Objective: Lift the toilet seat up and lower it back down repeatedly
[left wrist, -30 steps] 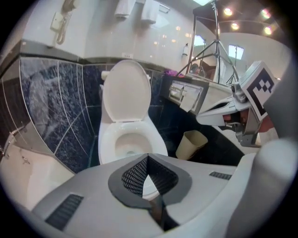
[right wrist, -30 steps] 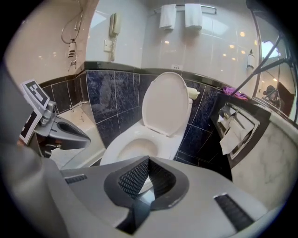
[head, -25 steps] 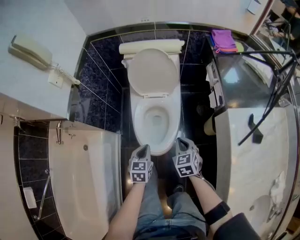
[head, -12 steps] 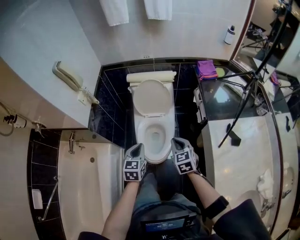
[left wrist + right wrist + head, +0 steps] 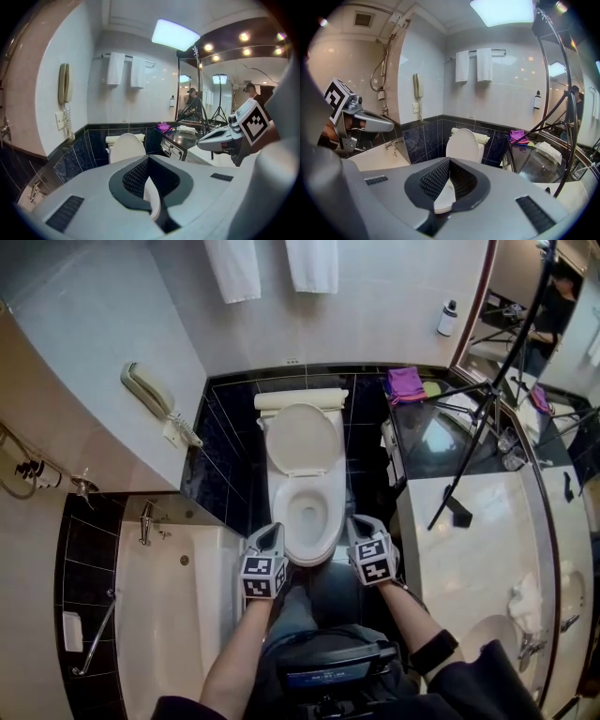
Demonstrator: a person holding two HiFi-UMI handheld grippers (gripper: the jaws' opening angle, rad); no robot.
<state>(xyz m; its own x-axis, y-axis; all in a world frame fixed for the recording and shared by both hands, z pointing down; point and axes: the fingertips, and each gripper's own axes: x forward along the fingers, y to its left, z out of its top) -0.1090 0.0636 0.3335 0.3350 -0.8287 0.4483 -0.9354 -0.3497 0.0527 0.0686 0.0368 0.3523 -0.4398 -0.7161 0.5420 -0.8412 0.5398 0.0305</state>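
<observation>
Since a second ago both claws have risen and the view has pulled back; towels point(image 5: 314, 263) now show. Left claw point(image 5: 272, 535) and right claw point(image 5: 361, 524) are closed and empty, flanking the bowl front, probably poised between cycles. Toilet seat point(image 5: 281, 512) seems down; lid point(image 5: 300, 439) upright.

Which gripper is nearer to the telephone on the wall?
Left. The left gripper is at the front of the toilet bowl, on the same side as the telephone. The right gripper is across the bowl, farther from it.
</observation>
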